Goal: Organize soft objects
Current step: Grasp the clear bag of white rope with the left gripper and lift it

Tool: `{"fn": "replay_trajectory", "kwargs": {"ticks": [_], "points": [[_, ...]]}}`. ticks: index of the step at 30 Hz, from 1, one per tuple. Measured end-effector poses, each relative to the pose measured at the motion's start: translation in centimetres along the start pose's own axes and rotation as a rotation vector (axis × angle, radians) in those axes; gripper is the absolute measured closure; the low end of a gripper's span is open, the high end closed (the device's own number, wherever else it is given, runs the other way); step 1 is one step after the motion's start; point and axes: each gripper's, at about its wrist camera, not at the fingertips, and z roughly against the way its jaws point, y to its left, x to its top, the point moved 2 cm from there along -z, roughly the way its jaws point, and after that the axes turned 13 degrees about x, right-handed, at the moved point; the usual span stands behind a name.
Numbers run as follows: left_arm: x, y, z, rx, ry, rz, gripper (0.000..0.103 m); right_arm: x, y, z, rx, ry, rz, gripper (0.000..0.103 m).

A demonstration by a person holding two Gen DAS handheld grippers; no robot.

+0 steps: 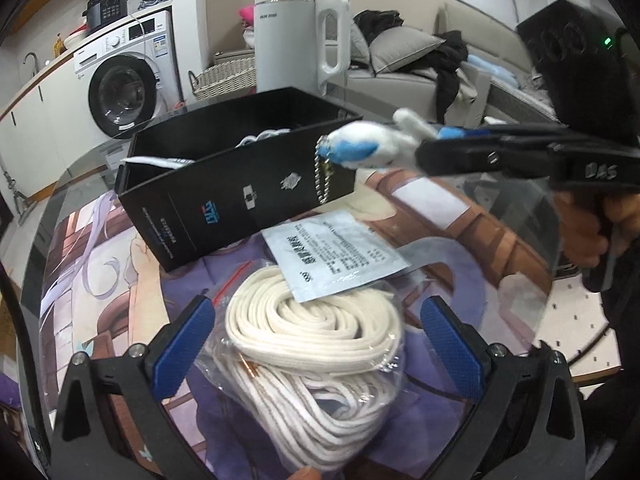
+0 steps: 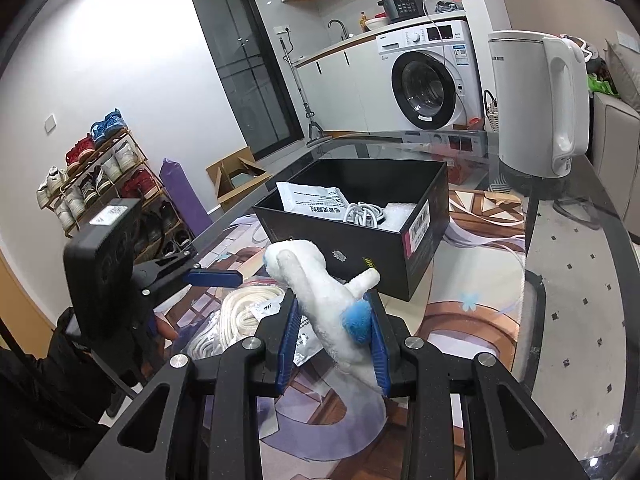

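My right gripper (image 2: 332, 312) is shut on a white and blue plush toy (image 2: 316, 280) with a bead chain. It holds the toy in the air just in front of an open black box (image 2: 424, 224); the toy (image 1: 360, 148) also shows in the left wrist view against the box's near wall (image 1: 224, 200). My left gripper (image 1: 316, 320) is open, its blue pads on either side of a clear bag of white rope (image 1: 316, 344). A grey sachet (image 1: 332, 256) lies on the bag. The box holds a white packet (image 2: 312, 200) and a coiled white cable (image 2: 364, 212).
A white electric kettle (image 2: 536, 100) stands on the glass table (image 2: 568, 264) behind the box. A printed mat (image 2: 480, 280) covers the table. A washing machine (image 2: 432, 80), a shoe rack (image 2: 100, 172) and a sofa (image 1: 420, 64) stand beyond the table.
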Motion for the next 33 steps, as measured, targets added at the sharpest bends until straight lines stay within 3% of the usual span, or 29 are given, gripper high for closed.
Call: {"fn": "replay_trajectory", "kwargs": {"ticks": [19,23,25,33], "points": [[0.1,1.1,-1.2,0.013,0.045,0.073,0.002,-0.1,0.0,-0.3,-0.001,0.009,-0.004,0.071],[0.1,1.4,-1.0,0.012,0.032,0.075,0.019,-0.1,0.0,-0.3,-0.001,0.009,-0.002,0.071],[0.1,1.6,-0.9,0.008,0.022,0.078,0.034,-0.1,0.0,-0.3,-0.002,0.009,-0.002,0.071],[0.1,2.3,-0.2,-0.028,0.001,0.095,0.051,-0.2,-0.1,-0.4,-0.004,0.003,-0.002,0.071]]}}
